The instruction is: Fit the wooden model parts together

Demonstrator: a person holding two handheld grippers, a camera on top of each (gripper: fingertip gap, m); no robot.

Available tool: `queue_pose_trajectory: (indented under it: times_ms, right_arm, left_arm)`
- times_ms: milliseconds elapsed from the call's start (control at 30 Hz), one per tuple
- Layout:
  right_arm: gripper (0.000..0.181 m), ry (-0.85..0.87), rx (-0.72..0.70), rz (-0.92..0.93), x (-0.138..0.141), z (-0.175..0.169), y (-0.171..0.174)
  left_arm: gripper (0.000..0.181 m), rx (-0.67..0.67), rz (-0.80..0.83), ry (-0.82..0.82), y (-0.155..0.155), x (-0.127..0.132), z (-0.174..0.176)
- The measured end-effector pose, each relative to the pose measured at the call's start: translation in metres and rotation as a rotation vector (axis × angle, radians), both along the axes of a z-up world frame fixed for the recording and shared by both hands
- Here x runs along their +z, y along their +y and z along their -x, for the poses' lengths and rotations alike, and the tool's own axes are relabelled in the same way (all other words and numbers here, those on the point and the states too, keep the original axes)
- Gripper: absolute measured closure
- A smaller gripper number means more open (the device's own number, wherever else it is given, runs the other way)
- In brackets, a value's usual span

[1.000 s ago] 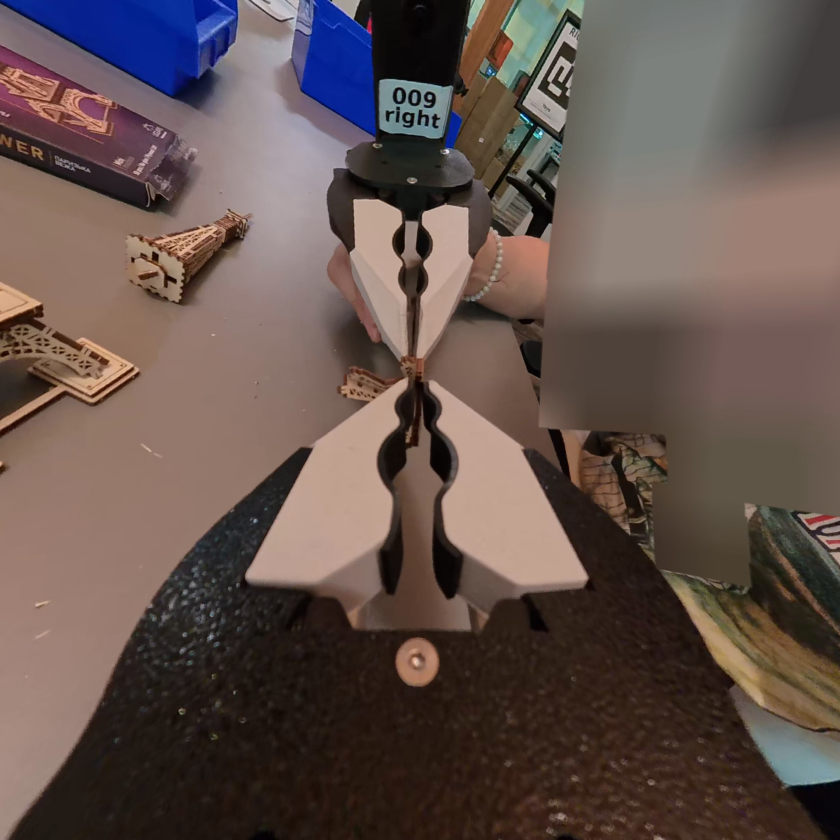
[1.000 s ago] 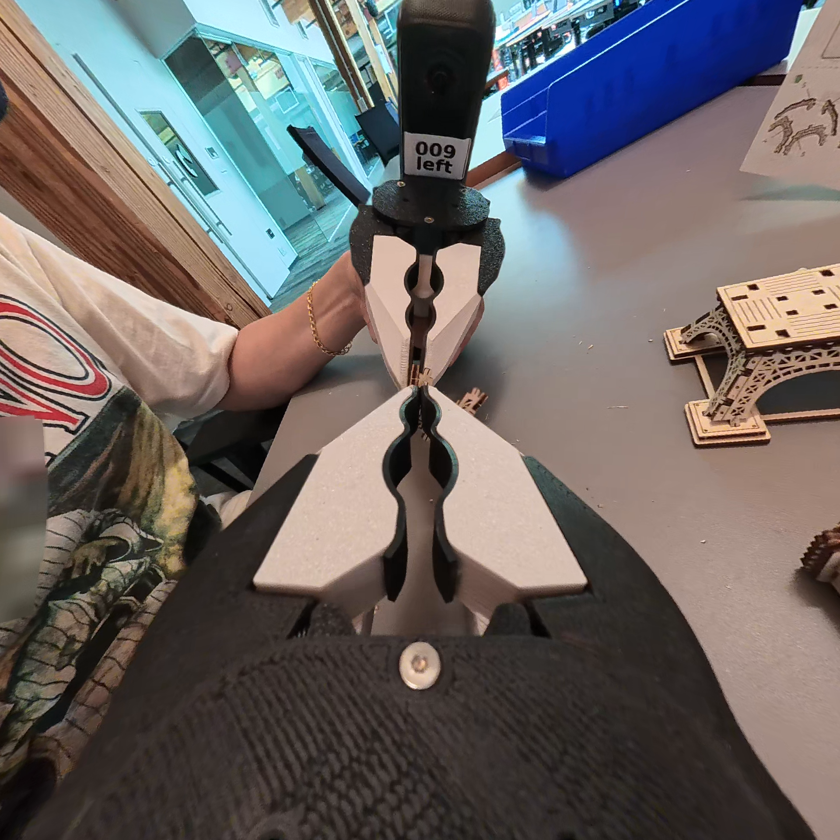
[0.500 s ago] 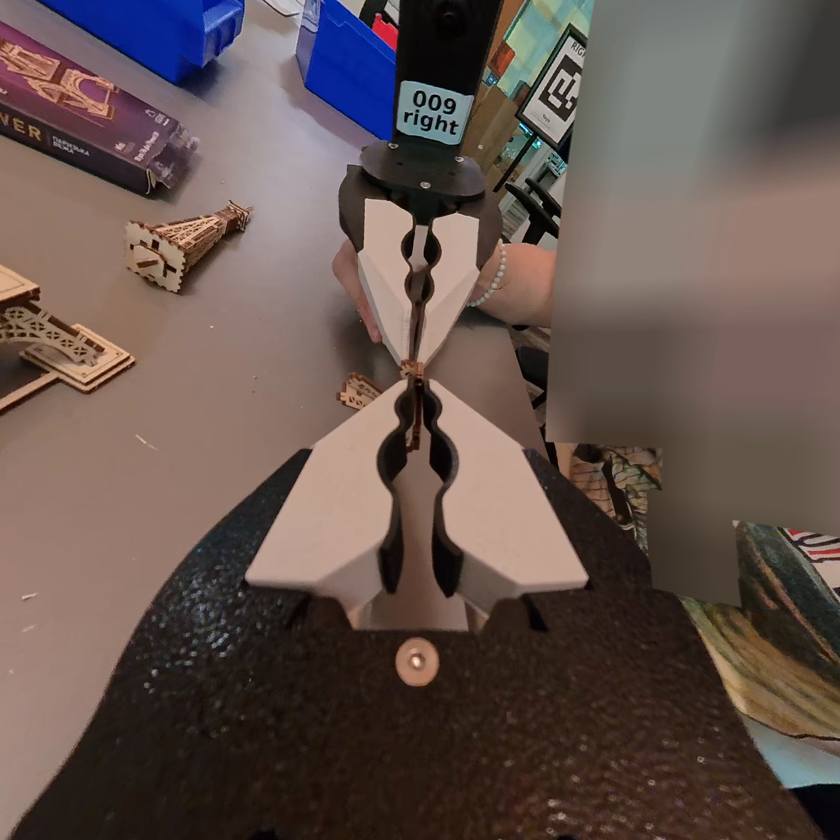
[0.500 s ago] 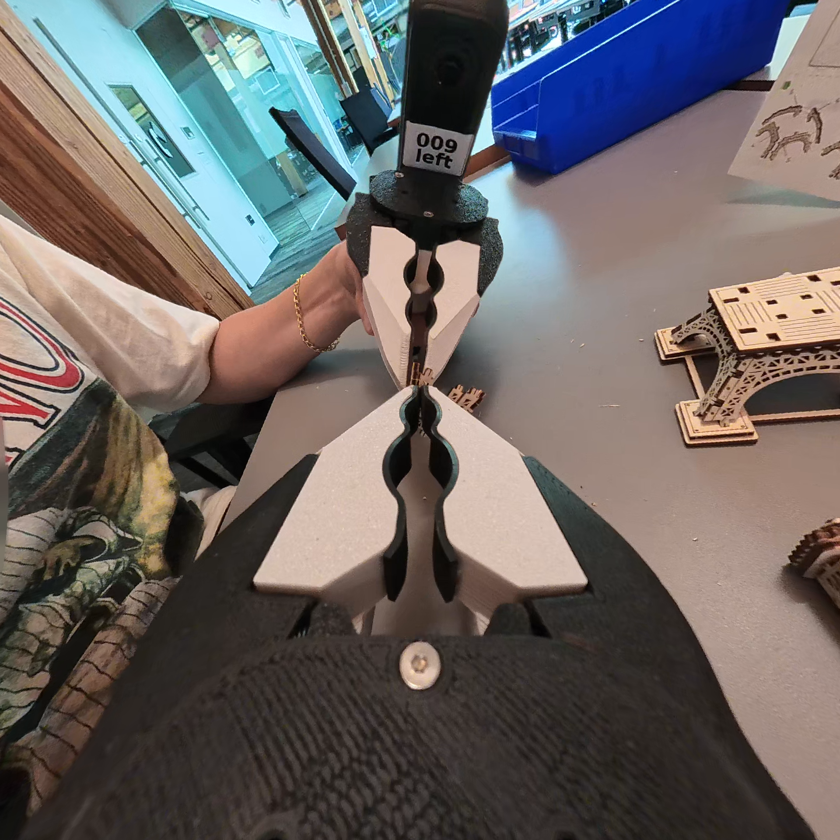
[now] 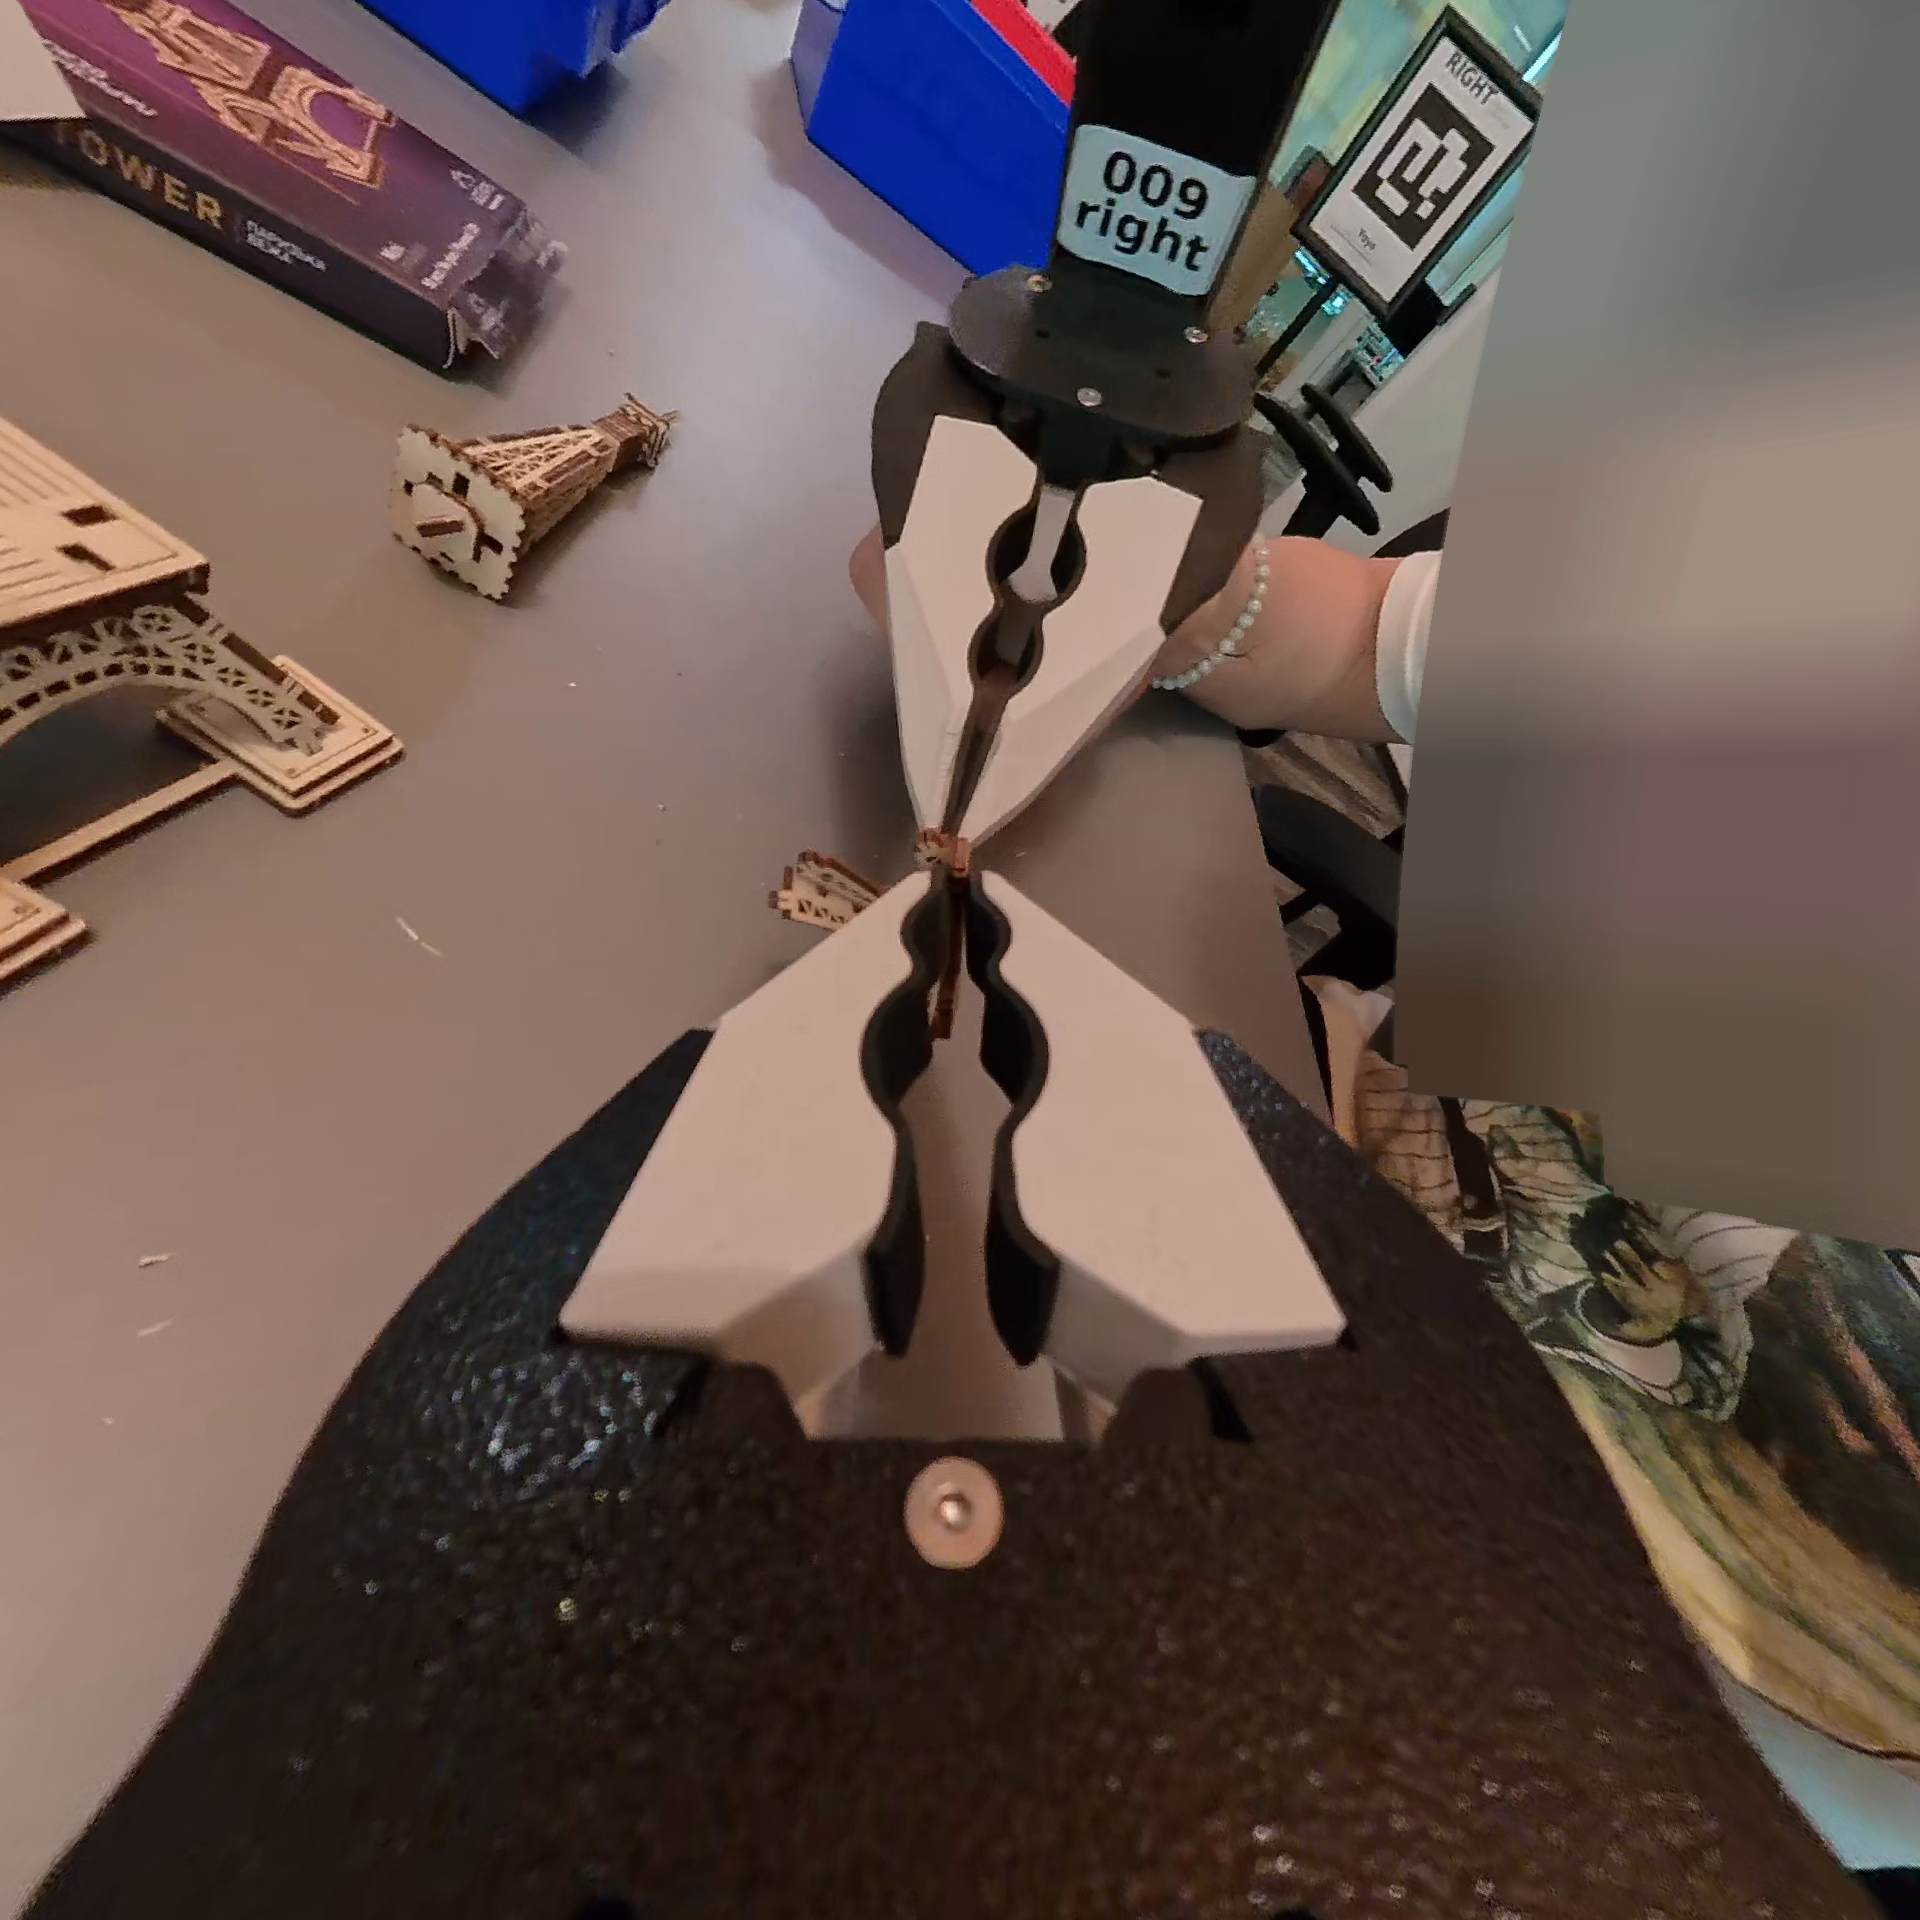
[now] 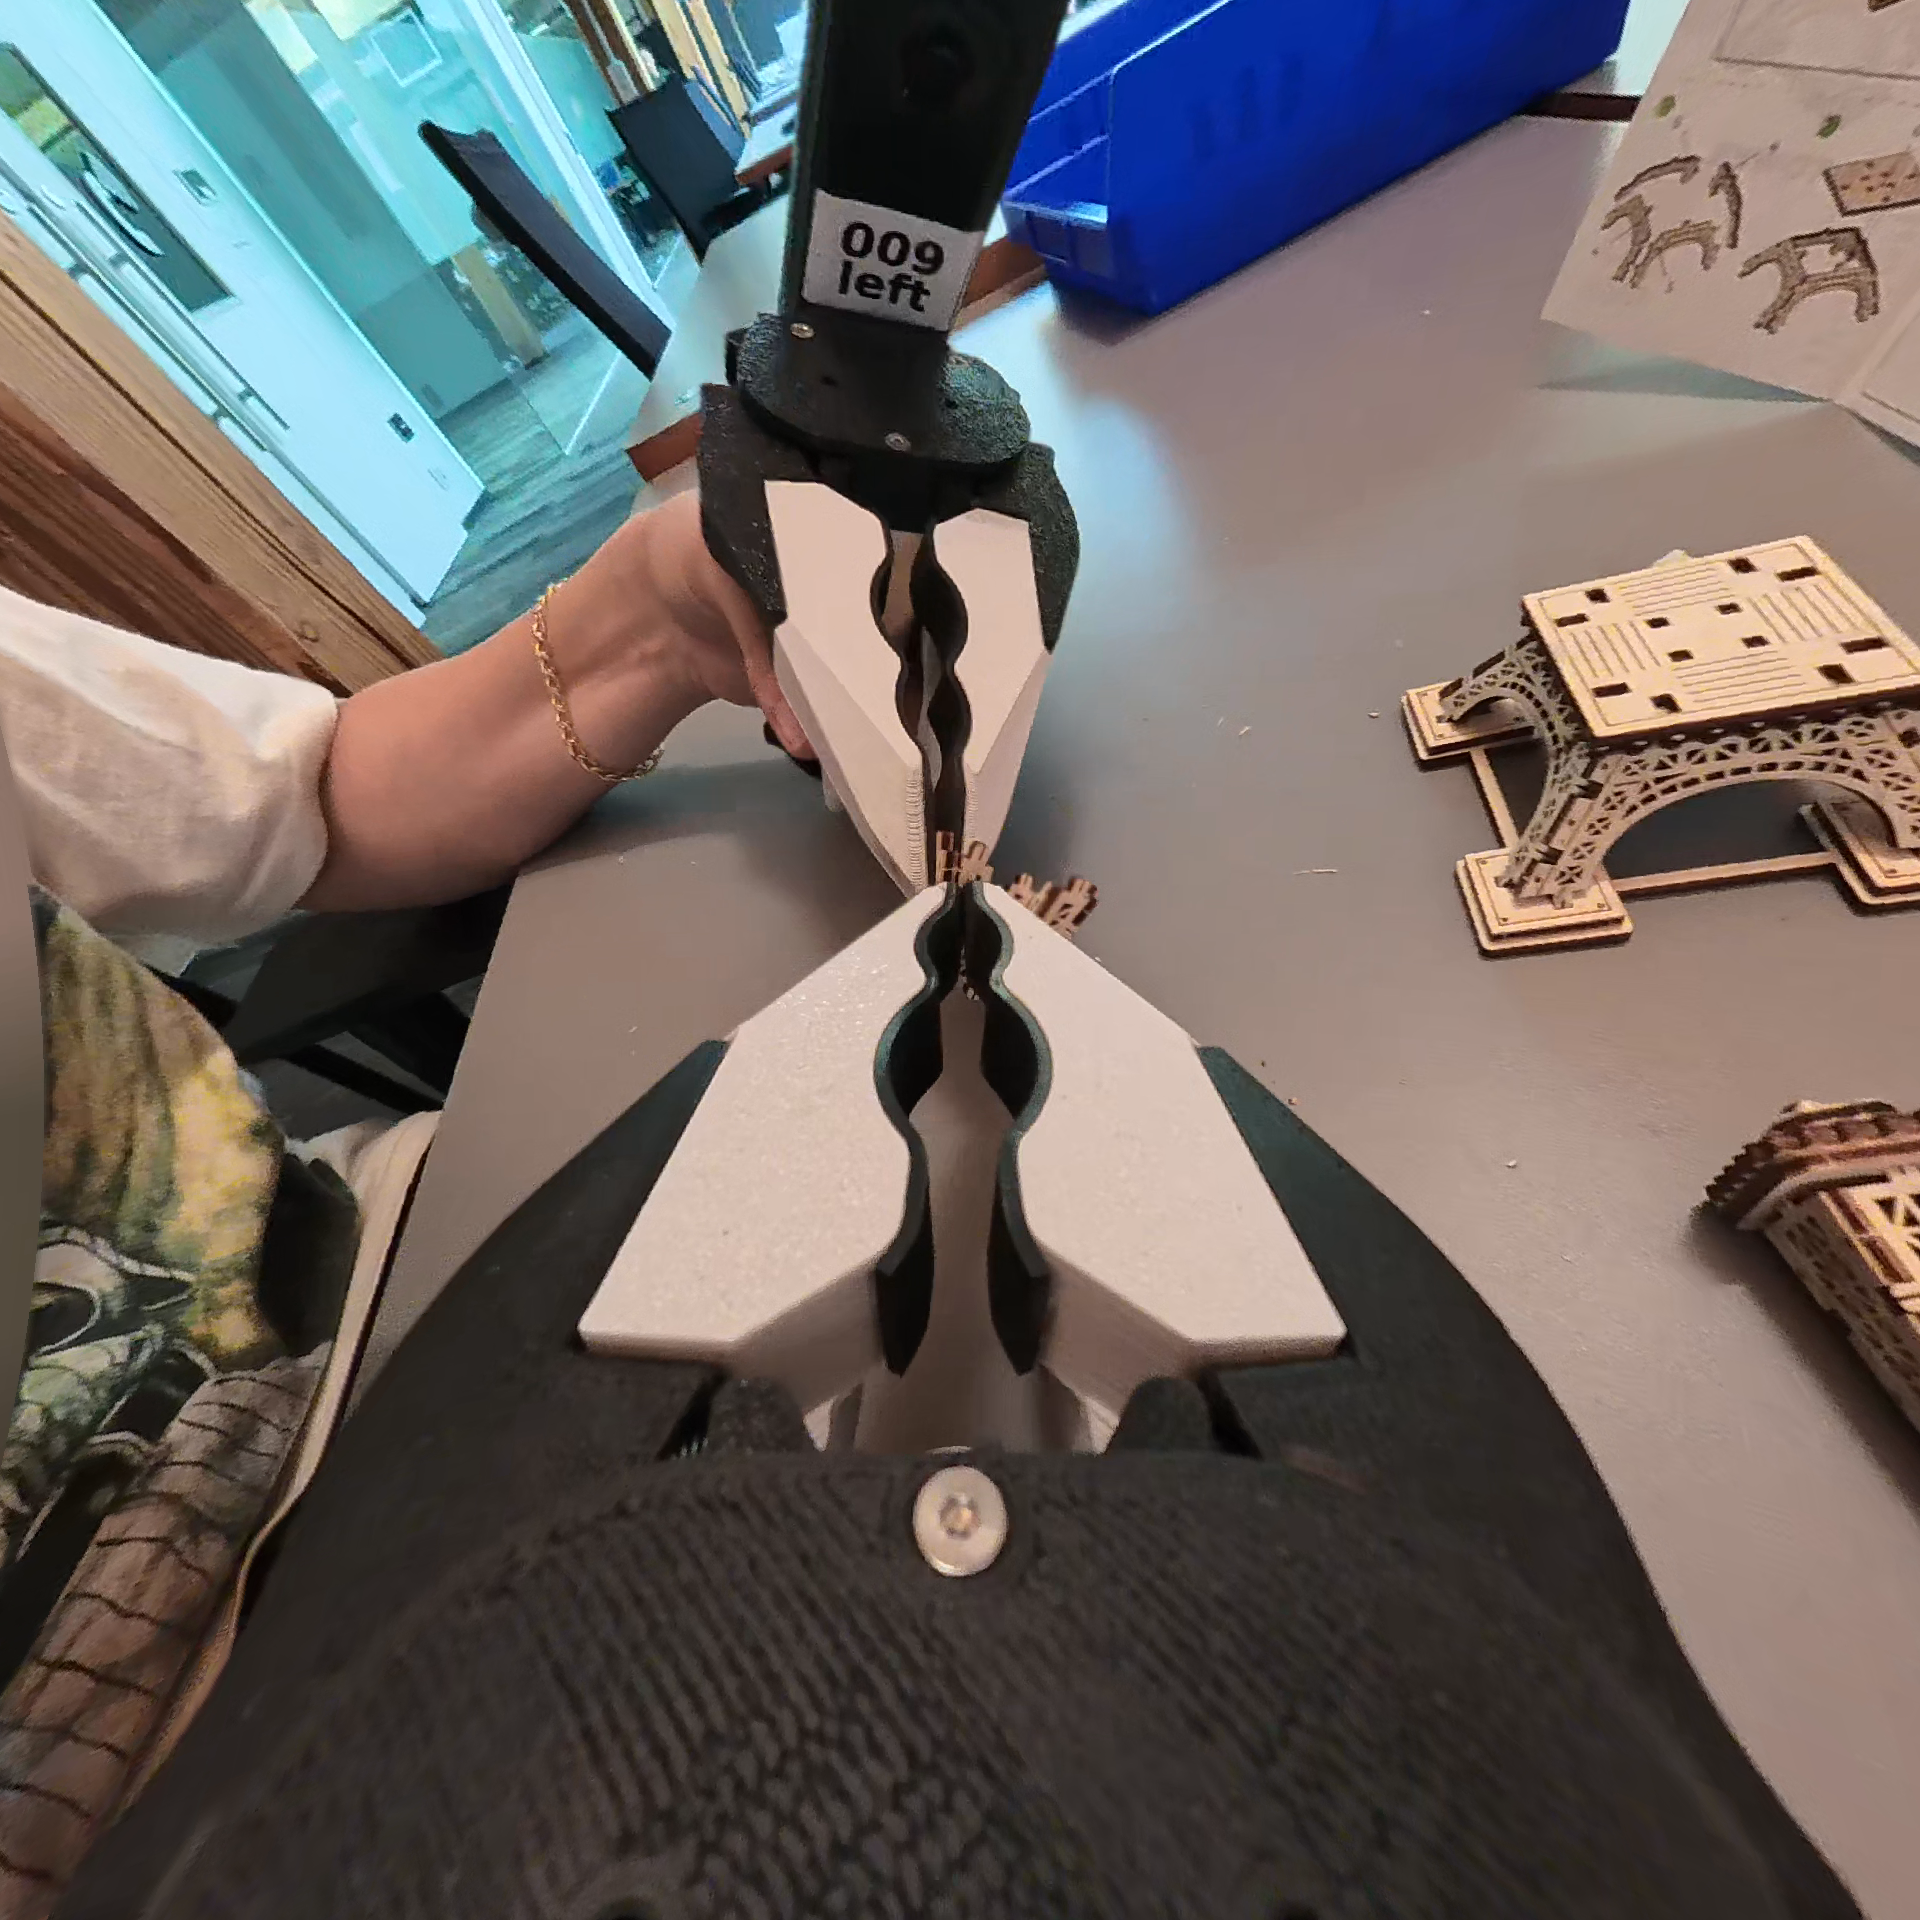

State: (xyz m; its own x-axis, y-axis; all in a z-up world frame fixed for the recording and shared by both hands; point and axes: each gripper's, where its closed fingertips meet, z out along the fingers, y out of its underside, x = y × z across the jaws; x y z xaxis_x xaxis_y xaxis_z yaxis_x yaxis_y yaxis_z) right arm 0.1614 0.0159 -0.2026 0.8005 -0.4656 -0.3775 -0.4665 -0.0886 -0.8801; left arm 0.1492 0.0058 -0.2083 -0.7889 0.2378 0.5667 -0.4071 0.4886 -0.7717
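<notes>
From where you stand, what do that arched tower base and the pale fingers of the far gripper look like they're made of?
The arched tower base looks like thin laser-cut plywood: pale matt faces, dark burnt edges, fine lattice. The left gripper has fingers that look like matt white printed plastic, faintly ribbed at the tips, with dark wavy pads, possibly rubber.

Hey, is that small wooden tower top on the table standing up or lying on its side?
Lying on its side. The small wooden tower top rests lengthwise on the grey table, its square base facing the camera and its tip pointing sideways.
</notes>
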Motion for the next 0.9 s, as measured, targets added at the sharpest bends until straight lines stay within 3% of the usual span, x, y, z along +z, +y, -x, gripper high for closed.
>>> queue_pose_trajectory:
  times_ms: [667,800,900]
  right_arm:
    - [0.181,-0.011,-0.026,0.151,-0.014,-0.003,0.006]
    - [0.181,0.024,-0.019,0.083,-0.009,-0.006,0.003]
    - [0.181,0.143,-0.016,-0.084,-0.001,-0.012,-0.004]
  left_arm:
    - [0.181,0.0,-0.075,-0.042,0.003,-0.016,-0.003]
    - [0.181,0.015,-0.043,-0.02,0.002,-0.011,-0.005]
    - [0.181,0.061,0.017,-0.009,-0.003,-0.003,-0.01]
